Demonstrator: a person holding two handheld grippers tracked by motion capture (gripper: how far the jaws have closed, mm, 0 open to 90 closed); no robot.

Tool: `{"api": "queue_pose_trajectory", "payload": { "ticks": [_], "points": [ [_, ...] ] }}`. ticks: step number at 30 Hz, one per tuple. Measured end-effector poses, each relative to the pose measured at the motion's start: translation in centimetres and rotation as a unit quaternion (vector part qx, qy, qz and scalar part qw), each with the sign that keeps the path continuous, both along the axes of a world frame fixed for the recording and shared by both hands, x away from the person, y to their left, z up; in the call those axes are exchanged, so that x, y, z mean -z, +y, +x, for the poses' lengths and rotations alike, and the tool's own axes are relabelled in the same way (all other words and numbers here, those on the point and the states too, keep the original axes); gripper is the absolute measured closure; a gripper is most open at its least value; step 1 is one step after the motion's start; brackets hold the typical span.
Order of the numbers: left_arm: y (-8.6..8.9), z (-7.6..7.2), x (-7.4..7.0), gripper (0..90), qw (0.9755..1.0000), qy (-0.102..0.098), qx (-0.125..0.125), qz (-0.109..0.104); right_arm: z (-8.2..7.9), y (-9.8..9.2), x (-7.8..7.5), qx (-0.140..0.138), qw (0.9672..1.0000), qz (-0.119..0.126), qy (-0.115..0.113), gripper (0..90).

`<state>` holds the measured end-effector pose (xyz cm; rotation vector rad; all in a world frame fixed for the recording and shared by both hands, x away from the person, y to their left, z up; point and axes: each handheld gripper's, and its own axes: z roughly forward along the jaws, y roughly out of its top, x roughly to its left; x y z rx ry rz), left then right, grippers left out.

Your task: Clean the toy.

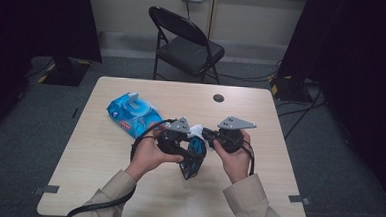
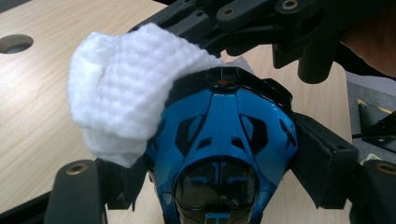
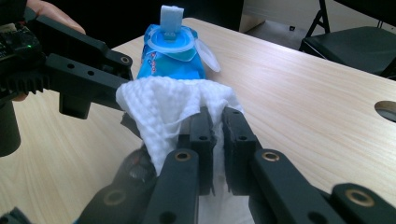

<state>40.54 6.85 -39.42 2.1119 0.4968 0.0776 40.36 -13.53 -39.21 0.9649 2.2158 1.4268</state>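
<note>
Wipes in a blue pack (image 1: 130,113) lie behind the hands before a folding chair (image 1: 187,45) in the high view, while the left gripper (image 2: 219,154) clamps a glossy blue-and-black helmet (image 2: 224,140) and the right gripper (image 3: 218,126) pinches a white wet wipe (image 3: 163,109) against it.

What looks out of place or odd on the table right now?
Only the blue wipes pack: its lid stands flipped open with a wipe poking up from the opening. Otherwise nothing looks spilled or damaged.
</note>
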Motion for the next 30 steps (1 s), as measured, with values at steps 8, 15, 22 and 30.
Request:
{"api": "queue_pose_trajectory", "payload": {
  "ticks": [8, 15, 22, 30],
  "points": [
    [1.1, 0.4, -0.5, 26.6, 0.9998, -0.010, -0.017, -0.005, -0.4, -1.7, -2.0, 0.009, 0.9992, 0.027, -0.026, 84.1],
    [2.1, 1.1, -0.3, 26.6, 0.9991, -0.008, -0.041, 0.001, -2.2, -3.0, -3.8, -0.002, 0.9963, 0.063, -0.059, 84.1],
    [1.9, 1.1, -0.5, 26.6, 0.9991, -0.008, -0.042, -0.004, -3.7, -1.5, -3.4, -0.034, 0.9969, 0.037, -0.061, 83.9],
    [1.2, 0.8, -0.4, 26.6, 0.9995, -0.009, -0.029, 0.001, -3.3, 0.3, -1.9, -0.032, 0.9980, 0.011, -0.054, 83.6]
  ]
}}
